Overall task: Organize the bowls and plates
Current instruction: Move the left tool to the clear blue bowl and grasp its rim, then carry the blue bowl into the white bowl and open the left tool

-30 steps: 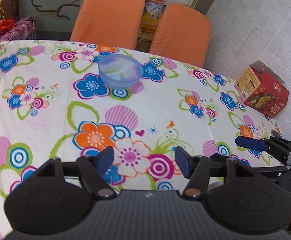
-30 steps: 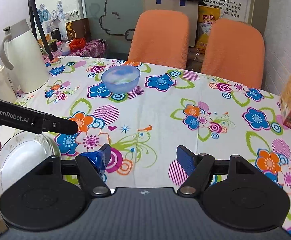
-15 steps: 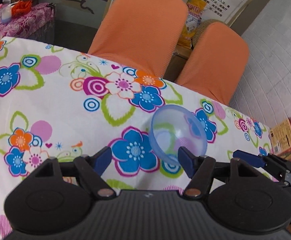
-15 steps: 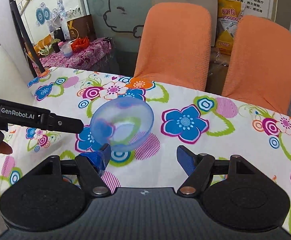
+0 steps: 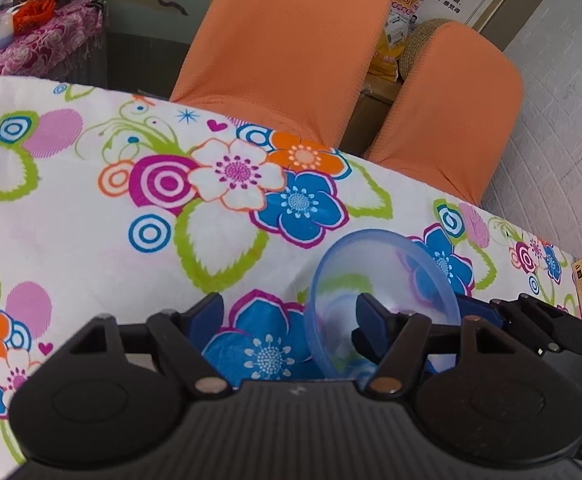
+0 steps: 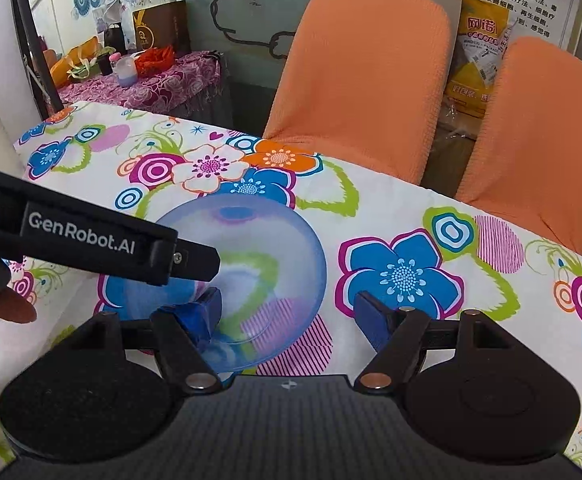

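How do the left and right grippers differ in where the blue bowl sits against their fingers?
Left gripper: the blue bowl overlaps its right-hand finger, while the left-hand finger is over bare tablecloth. Right gripper: the bowl overlaps its left-hand finger, and the right-hand finger is clear. Both are open, flanking the bowl.

both wrist views low, sharing bowl

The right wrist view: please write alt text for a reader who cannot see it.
A translucent blue bowl sits on a flowered tablecloth, with the open right gripper around its right side, one finger inside the bowl. The left gripper reaches in from the left over the bowl's rim. Two orange chairs stand behind the table.
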Motion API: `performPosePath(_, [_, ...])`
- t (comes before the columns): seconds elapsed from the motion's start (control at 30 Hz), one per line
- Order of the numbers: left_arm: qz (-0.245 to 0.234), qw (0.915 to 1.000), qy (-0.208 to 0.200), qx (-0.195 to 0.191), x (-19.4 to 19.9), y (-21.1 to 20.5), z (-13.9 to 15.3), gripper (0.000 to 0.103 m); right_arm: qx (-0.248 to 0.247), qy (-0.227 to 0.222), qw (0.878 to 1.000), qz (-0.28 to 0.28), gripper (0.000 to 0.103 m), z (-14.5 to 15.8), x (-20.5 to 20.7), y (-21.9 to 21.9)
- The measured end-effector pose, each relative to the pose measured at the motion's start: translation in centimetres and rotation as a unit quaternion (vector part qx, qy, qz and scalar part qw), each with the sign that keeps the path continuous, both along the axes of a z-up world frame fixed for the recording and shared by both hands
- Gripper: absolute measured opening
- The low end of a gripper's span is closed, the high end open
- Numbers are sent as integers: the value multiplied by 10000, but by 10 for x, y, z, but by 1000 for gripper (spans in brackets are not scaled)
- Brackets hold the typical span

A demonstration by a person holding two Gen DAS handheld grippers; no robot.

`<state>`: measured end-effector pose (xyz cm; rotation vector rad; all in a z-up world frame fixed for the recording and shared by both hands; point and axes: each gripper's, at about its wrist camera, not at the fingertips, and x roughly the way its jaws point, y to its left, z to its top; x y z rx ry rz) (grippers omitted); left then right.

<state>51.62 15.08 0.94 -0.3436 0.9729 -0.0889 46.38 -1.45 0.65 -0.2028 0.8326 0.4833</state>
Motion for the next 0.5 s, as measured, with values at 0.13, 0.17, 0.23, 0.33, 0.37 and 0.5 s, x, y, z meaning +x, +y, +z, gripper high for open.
performPosePath(0.13, [-44, 9999, 22, 108, -1, -2, 0, 67, 185, 115, 9997, 75, 61, -4, 1, 5])
performPosePath(0.17, [-54, 9997, 42, 240, -1, -5, 1, 59, 146, 97, 9998, 98, 60, -4, -1, 9])
performPosePath(0.23, [-73, 9986, 103, 520, -3, -12, 2, 44, 201, 145, 9997, 75, 61, -3, -5, 12])
performPosePath(0.33, [-18, 9981, 229, 565, -6, -17, 3, 41, 260, 297, 9992, 43, 61, -1, -14, 17])
performPosePath(0.37, [-50, 9987, 269, 436, -8, -17, 3, 39, 338, 403, 9986, 30, 61, 0, -16, 19])
performPosePath(0.5, [-198, 9979, 540, -303, -16, -13, 4, 34, 448, 665, 9968, -37, 59, 4, -23, 18])
